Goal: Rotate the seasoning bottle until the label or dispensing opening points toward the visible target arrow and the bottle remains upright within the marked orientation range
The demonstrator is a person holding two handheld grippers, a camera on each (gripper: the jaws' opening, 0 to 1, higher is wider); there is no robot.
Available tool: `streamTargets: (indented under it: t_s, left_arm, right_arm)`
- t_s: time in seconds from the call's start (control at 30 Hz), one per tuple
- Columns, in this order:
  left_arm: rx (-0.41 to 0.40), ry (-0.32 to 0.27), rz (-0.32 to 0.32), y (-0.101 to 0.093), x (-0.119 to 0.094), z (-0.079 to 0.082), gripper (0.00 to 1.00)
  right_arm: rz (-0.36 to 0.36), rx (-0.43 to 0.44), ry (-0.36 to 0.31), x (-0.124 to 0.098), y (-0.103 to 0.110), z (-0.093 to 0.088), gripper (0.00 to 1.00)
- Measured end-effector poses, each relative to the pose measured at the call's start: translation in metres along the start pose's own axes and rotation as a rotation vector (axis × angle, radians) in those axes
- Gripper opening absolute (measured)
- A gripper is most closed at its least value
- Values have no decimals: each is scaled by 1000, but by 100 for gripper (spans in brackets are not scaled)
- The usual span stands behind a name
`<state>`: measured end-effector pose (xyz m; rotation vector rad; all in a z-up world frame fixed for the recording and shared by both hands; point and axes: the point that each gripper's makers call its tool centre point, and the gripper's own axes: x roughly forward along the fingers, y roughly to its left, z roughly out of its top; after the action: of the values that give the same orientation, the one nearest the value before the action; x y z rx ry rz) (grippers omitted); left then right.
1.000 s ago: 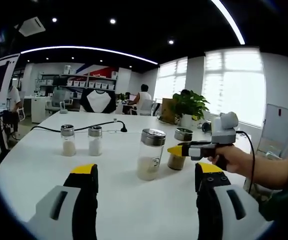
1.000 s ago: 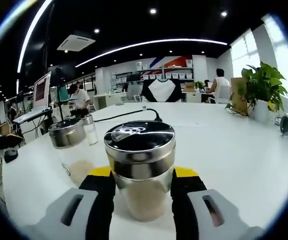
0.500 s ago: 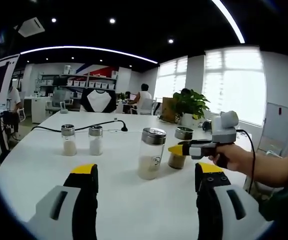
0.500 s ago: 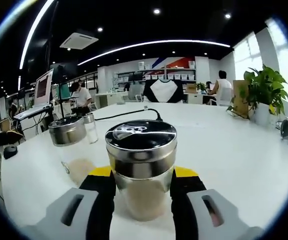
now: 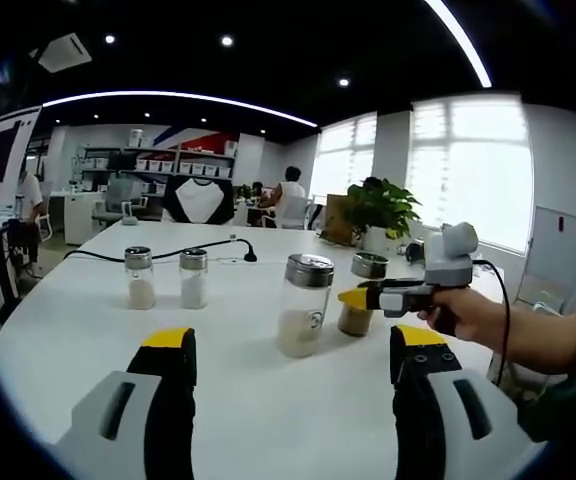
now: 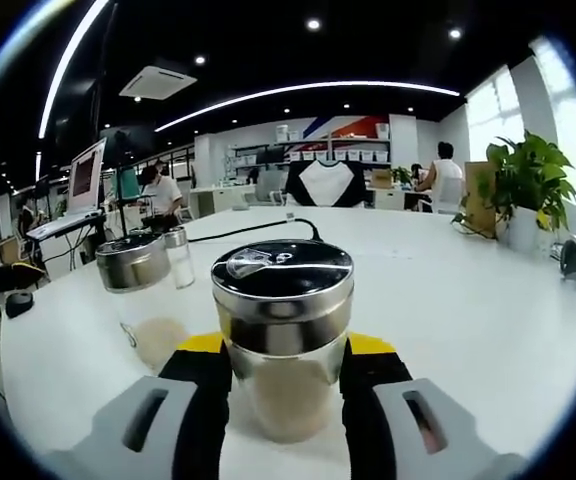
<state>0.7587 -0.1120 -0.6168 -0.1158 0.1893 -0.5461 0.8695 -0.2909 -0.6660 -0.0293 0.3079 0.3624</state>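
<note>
A short glass seasoning bottle (image 6: 283, 350) with a steel lid and brownish powder stands upright on the white table (image 6: 468, 320). My right gripper (image 6: 285, 345) is shut on it, yellow pads (image 6: 203, 345) pressing both sides. In the left gripper view the same bottle (image 5: 358, 300) sits right of centre, with the right gripper (image 5: 360, 297) reaching in from the right in a person's hand (image 5: 463, 315). My left gripper (image 5: 293, 345) hangs open above the near table, well short of the bottles.
A taller bottle (image 5: 303, 305) of pale powder stands just left of the held one, also seen as bottle (image 6: 138, 300). Two small shakers (image 5: 166, 278) stand farther left. A black cable (image 5: 208, 250) and a potted plant (image 5: 378, 210) lie beyond.
The marks on the held bottle's lid have turned slightly in the right gripper view. Both grippers keep their places; the left gripper view has drifted only a little.
</note>
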Motion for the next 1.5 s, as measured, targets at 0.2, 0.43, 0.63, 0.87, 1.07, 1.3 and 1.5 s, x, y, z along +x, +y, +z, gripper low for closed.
streamTargets:
  t_s: [0.2, 0.43, 0.63, 0.87, 1.07, 1.3, 1.5]
  left_arm:
    - [-1, -2, 0, 0, 0, -1, 84]
    - [-10, 0, -11, -2, 1, 0, 84]
    - [-5, -1, -12, -3, 1, 1, 84]
    - [0, 0, -7, -2, 1, 2, 84]
    - [2, -2, -9, -3, 1, 3, 84]
    - [1, -1, -3, -2, 0, 3, 84]
    - [3, -1, -2, -2, 0, 3, 84]
  right_arm:
    - [36, -14, 6, 0, 1, 0, 41]
    - [95, -35, 13, 0, 4, -1, 41]
    - [152, -53, 17, -1, 8, -1, 41]
    - [228, -75, 16, -1, 11, -2, 41]
    - [304, -98, 22, -3, 13, -3, 41]
    - [400, -121, 15, -6, 17, -3, 41]
    - [469, -137, 12, -7, 20, -4, 41]
